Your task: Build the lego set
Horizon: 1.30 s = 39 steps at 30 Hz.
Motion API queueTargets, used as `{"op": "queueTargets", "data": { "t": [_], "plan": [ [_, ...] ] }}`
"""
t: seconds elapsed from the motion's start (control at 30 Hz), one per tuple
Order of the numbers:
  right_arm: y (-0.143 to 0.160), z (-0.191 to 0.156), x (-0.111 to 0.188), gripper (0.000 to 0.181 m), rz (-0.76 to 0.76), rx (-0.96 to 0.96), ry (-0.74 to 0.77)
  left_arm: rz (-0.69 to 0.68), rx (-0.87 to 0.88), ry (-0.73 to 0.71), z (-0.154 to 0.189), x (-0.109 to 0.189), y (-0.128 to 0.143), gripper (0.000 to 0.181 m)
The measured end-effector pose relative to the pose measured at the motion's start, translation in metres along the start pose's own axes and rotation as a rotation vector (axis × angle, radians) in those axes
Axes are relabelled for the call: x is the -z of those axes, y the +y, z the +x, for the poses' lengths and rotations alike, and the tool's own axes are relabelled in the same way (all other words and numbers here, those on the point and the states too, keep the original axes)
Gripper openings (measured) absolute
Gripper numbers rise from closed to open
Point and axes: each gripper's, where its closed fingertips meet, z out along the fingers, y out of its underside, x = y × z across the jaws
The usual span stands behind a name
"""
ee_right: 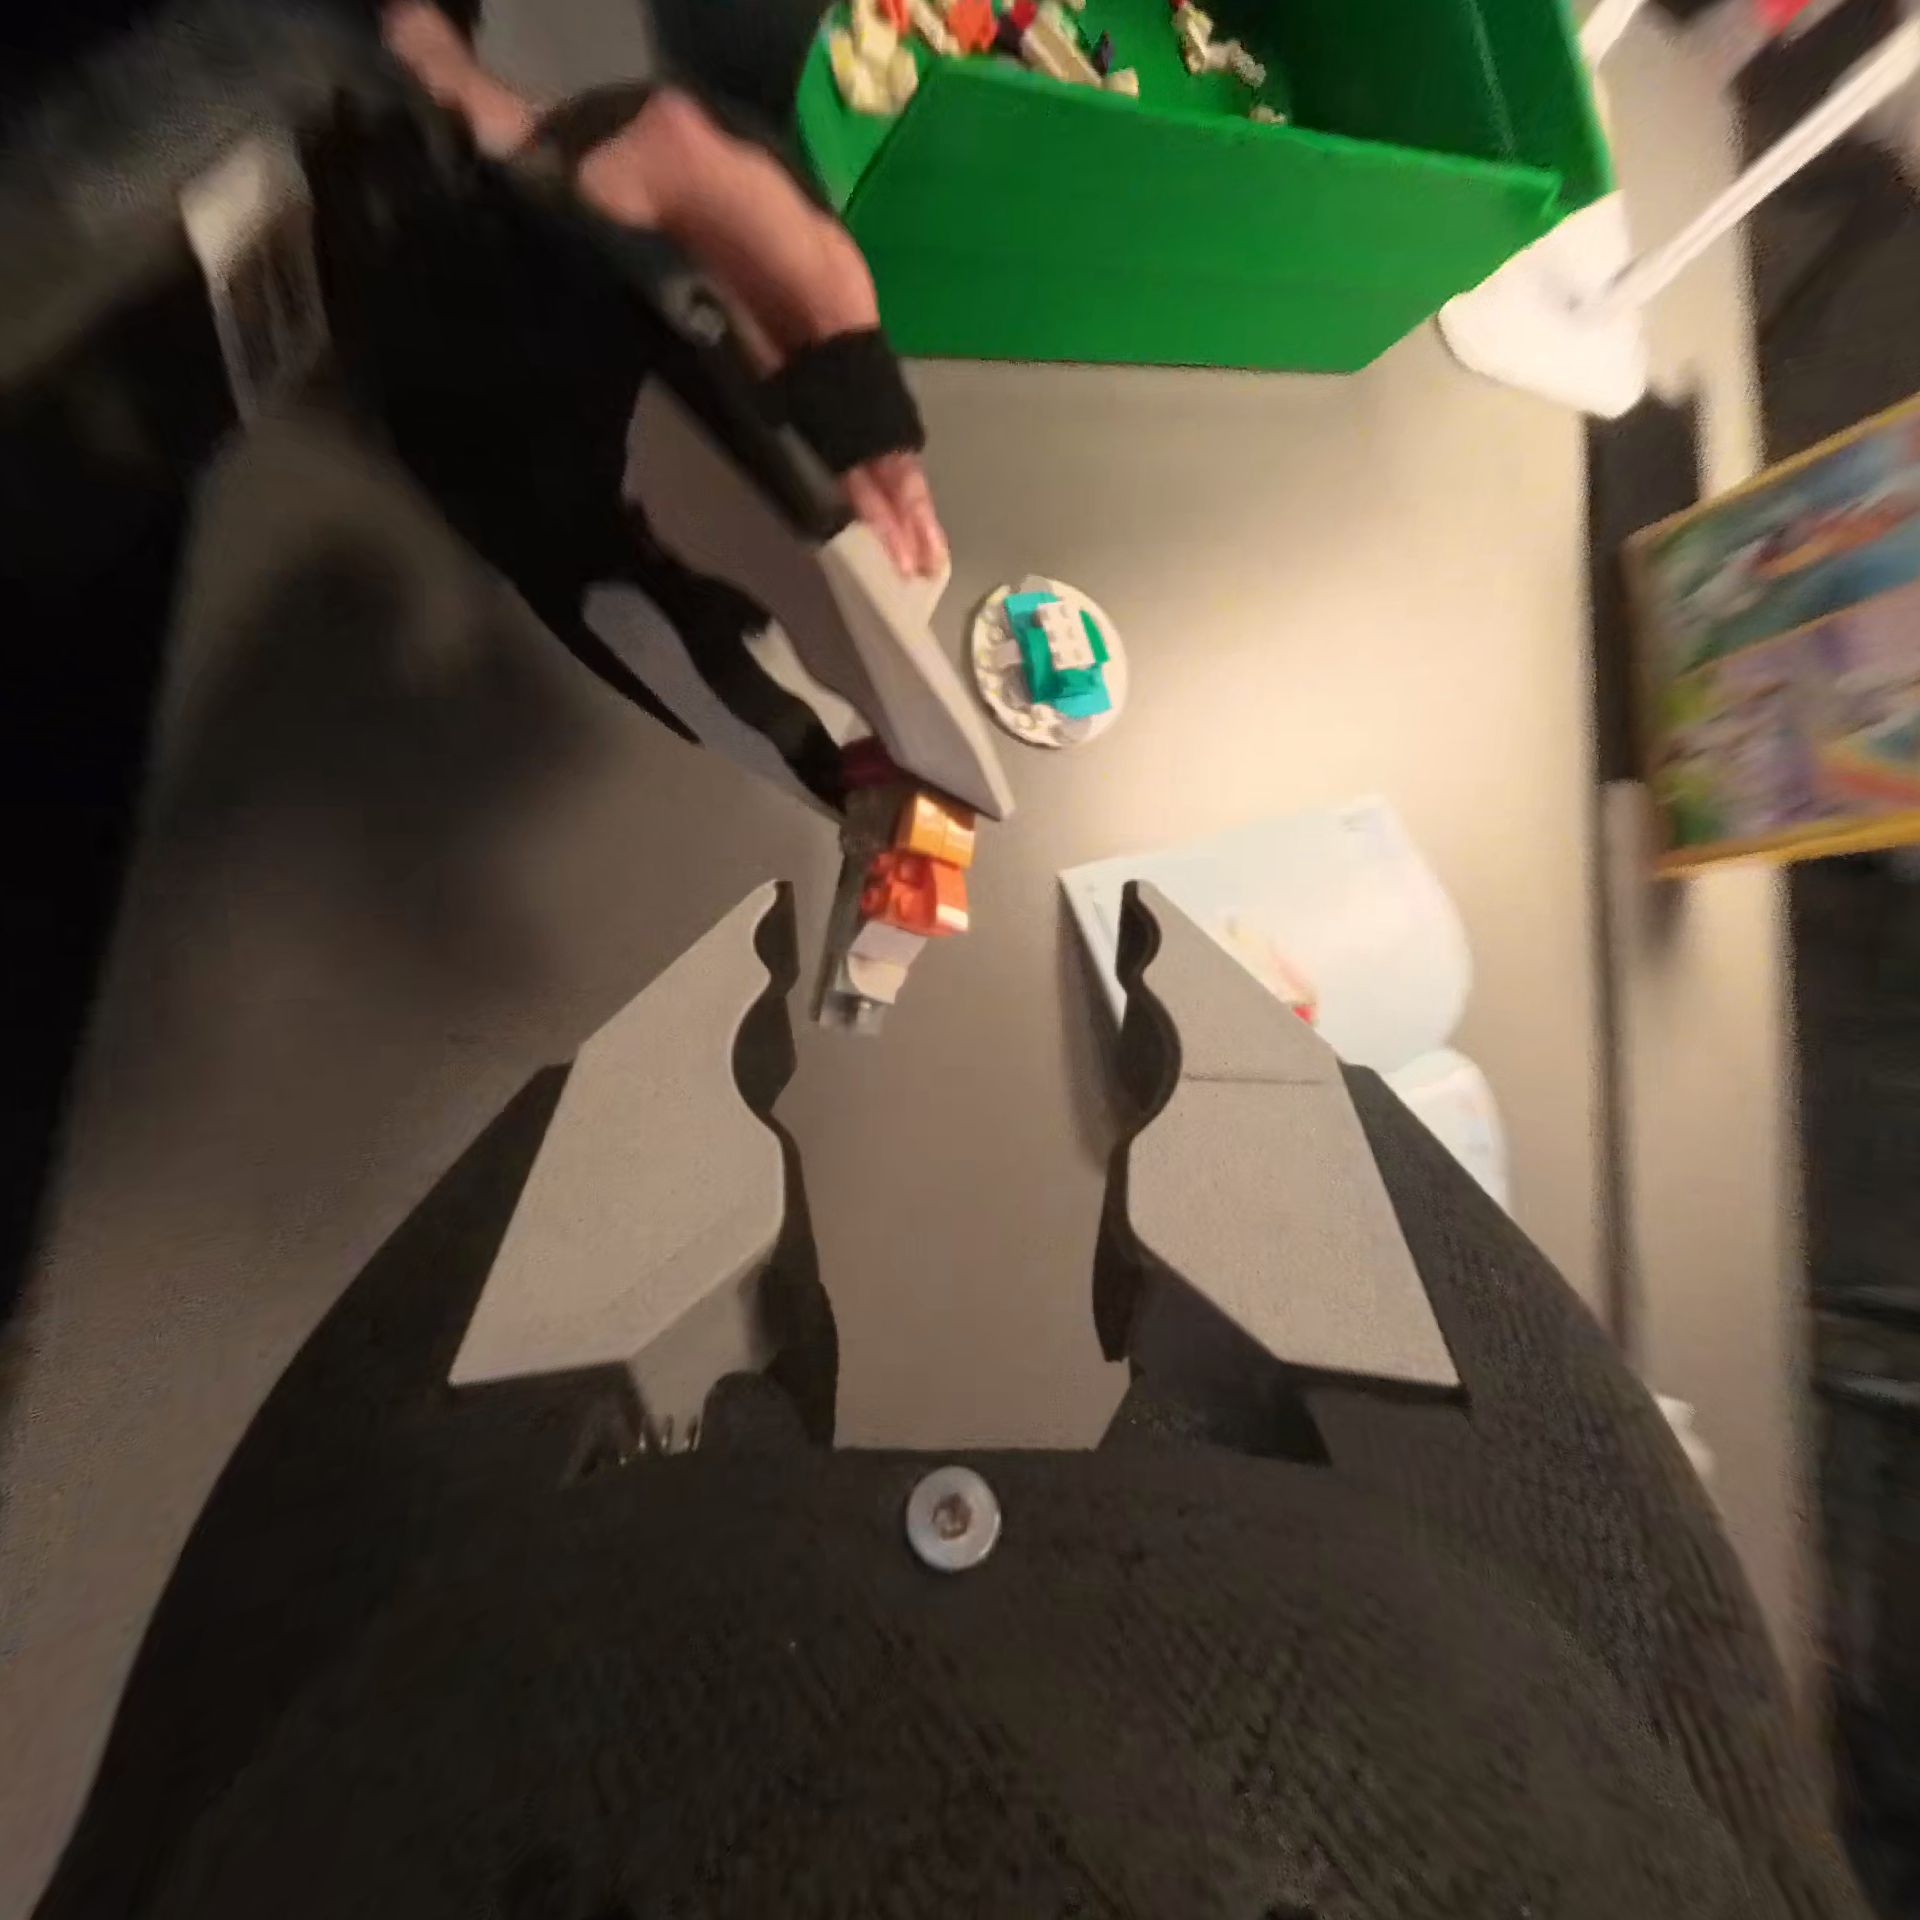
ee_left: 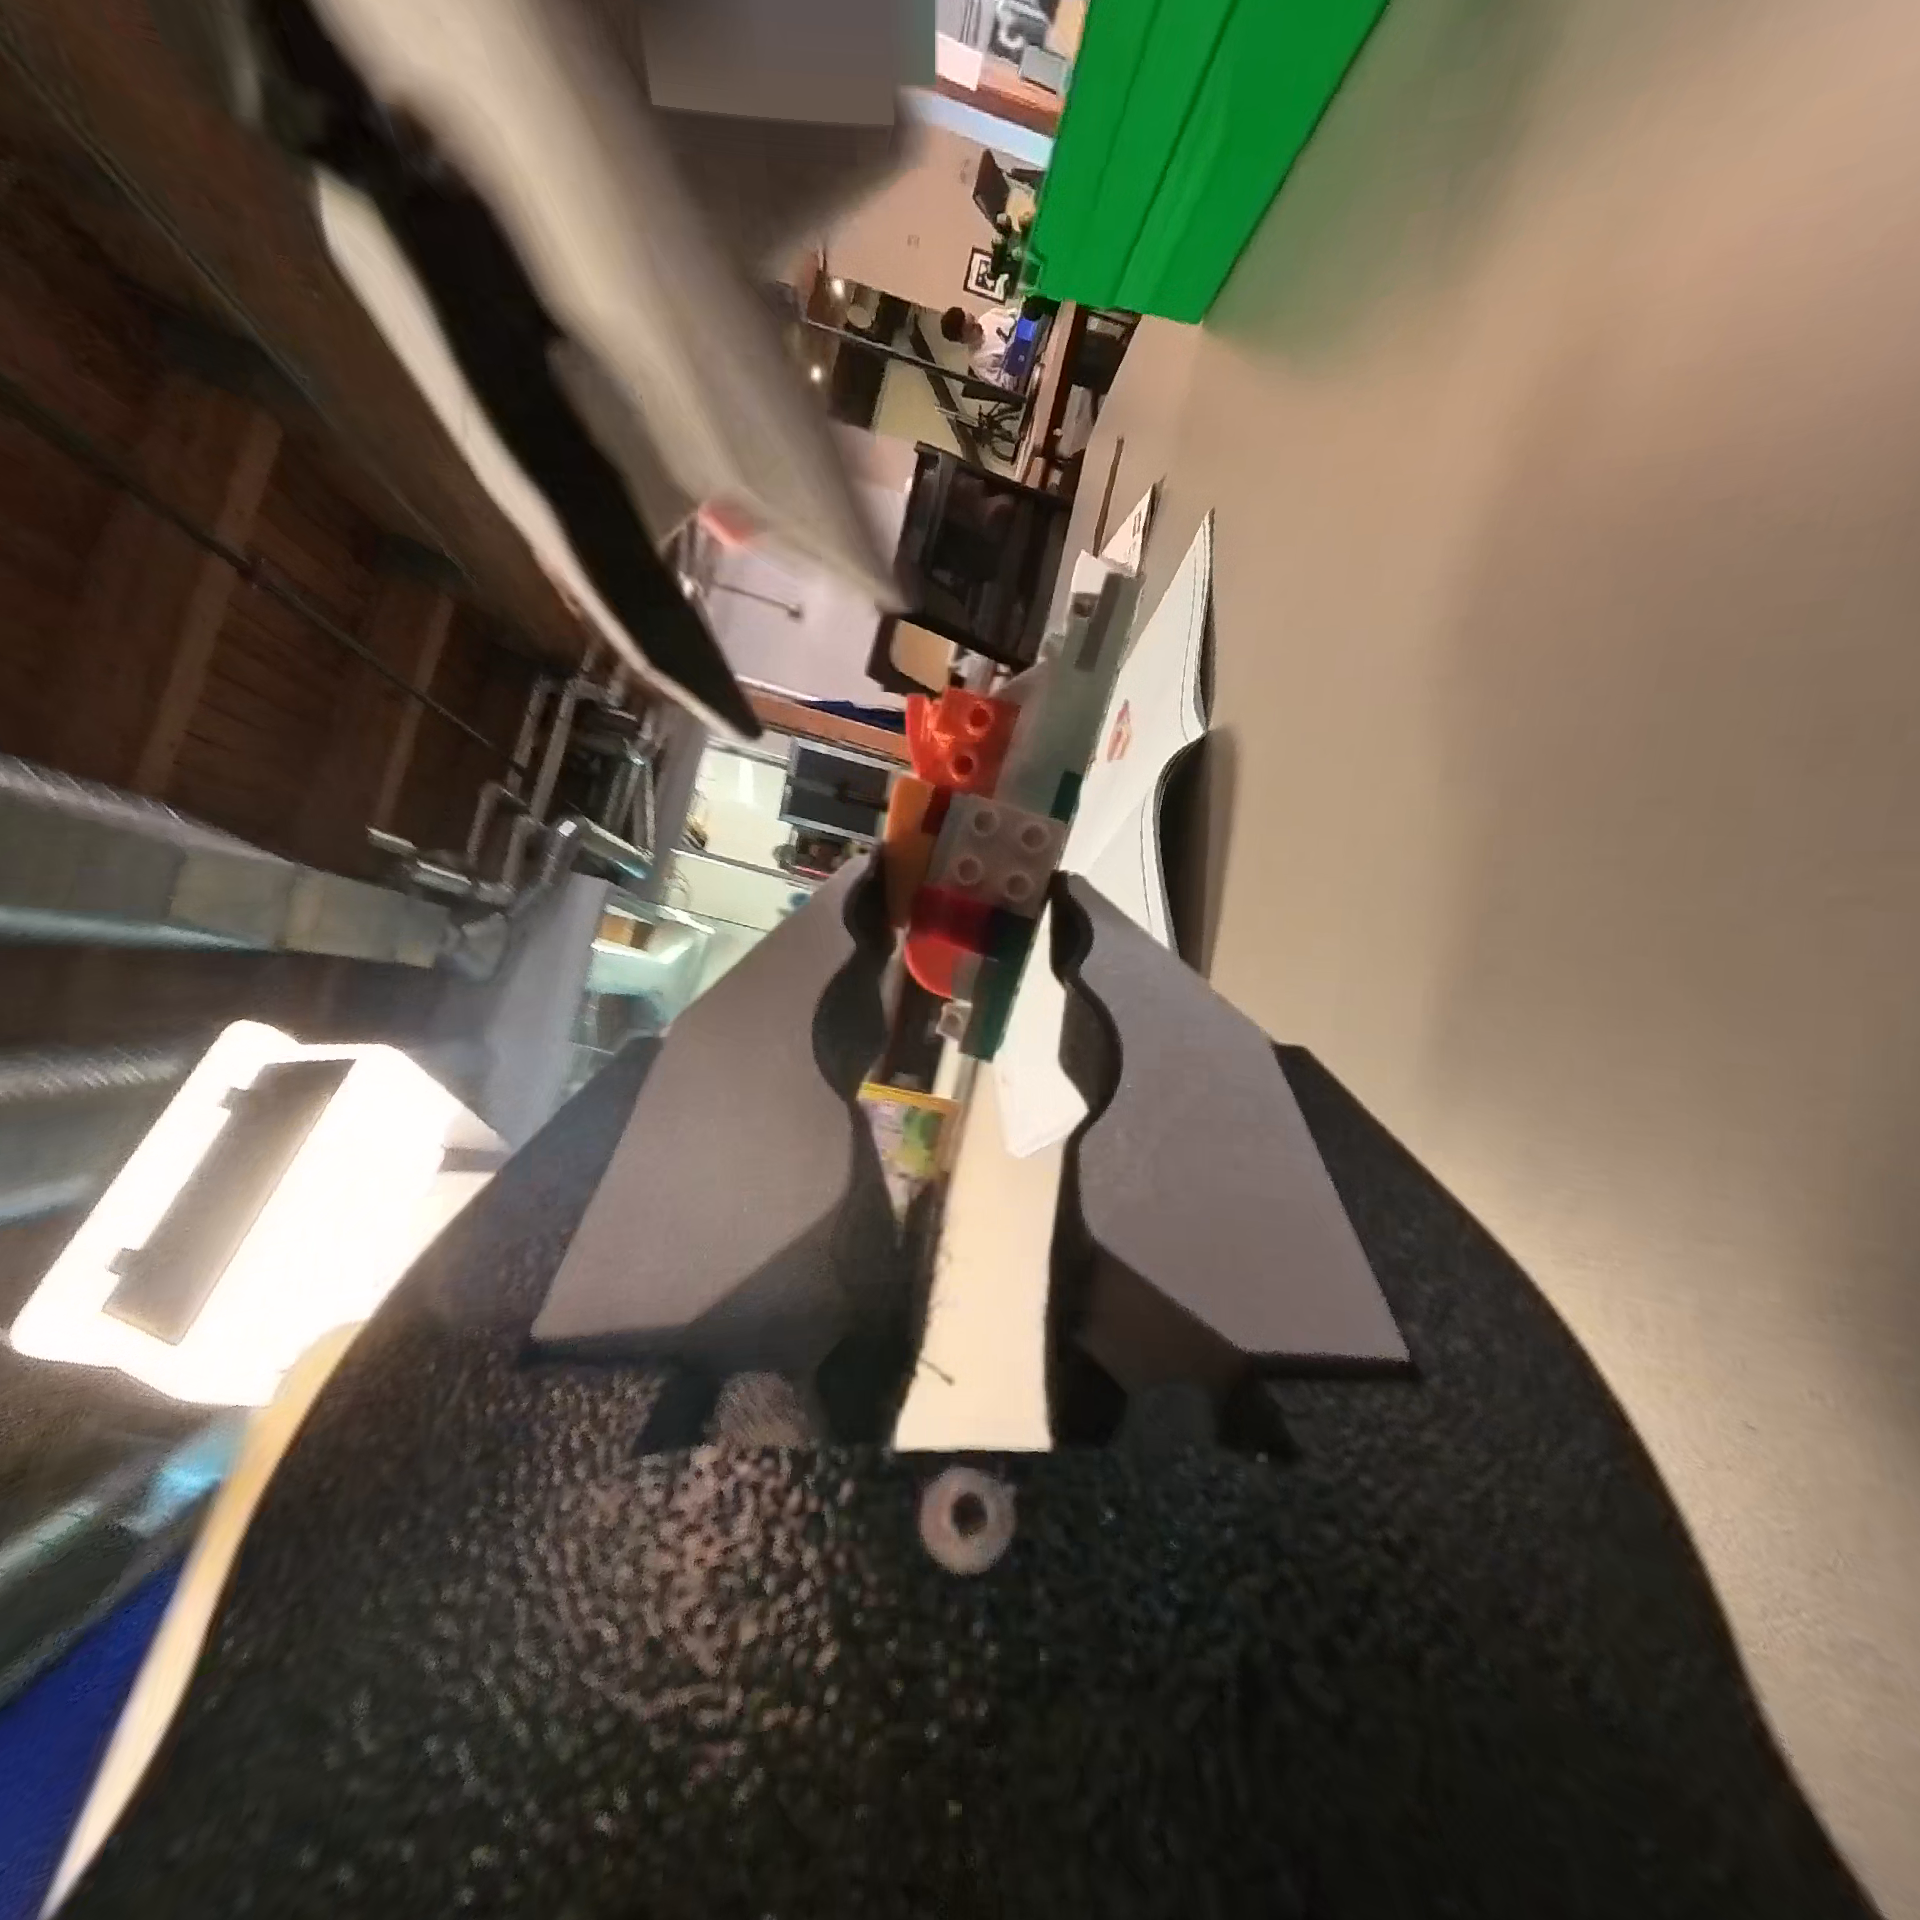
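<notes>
My left gripper (ee_left: pixel 961 904) is shut on a small lego build (ee_left: pixel 982 842) of grey, red, orange and dark green bricks, held in the air with the view rolled sideways. In the right wrist view the same build (ee_right: pixel 899 899) hangs from the left gripper (ee_right: pixel 894 790), held by a gloved hand (ee_right: pixel 727 239). My right gripper (ee_right: pixel 951 914) is open and empty, just below the build, its left fingertip (ee_right: pixel 769 914) close beside it. A teal and white lego piece sits on a round white plate (ee_right: pixel 1049 665) on the table.
A green bin (ee_right: pixel 1143 239) with several loose bricks stands at the table's far edge; it also shows in the left wrist view (ee_left: pixel 1184 156). Clear plastic bags (ee_right: pixel 1340 925) lie to the right. A colourful lego box (ee_right: pixel 1787 644) and a white lamp base (ee_right: pixel 1538 332) stand at right. Tip to tip, the grippers are about 4 cm apart. My left gripper's tips are some 12 cm from the round white plate (ee_right: pixel 1049 665).
</notes>
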Motion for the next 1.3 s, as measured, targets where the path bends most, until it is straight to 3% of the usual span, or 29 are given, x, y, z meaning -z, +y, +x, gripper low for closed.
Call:
{"op": "queueTargets", "data": {
  "t": [0.13,0.23,0.53,0.87,1.0,1.13,1.3],
  "plan": [
    [0.012,-0.01,-0.016,0.064,-0.075,0.375,0.209,-0.001,0.088,0.023,0.0,-0.001,0.003,0.027],
    [0.014,-0.009,-0.023,0.064,-0.099,0.524,0.305,0.002,0.127,0.036,0.0,-0.001,0.003,0.027],
    [0.019,0.005,-0.027,0.042,-0.162,0.623,0.413,-0.004,0.192,0.053,-0.001,-0.002,0.006,0.027],
    [0.019,0.003,-0.024,0.041,-0.155,0.618,0.379,-0.022,0.167,0.041,-0.002,-0.002,0.009,0.027],
    [0.025,0.006,-0.017,0.044,-0.12,0.491,0.366,-0.083,0.206,-0.03,-0.017,-0.002,0.023,0.027],
    [0.036,0.006,-0.021,0.042,0.016,0.072,0.272,-0.147,0.255,-0.169,-0.049,0.007,0.042,0.027],
    [0.058,0.0,-0.057,0.037,0.098,-0.318,0.064,-0.151,0.257,-0.276,-0.073,0.019,0.047,0.027]
  ]
}}
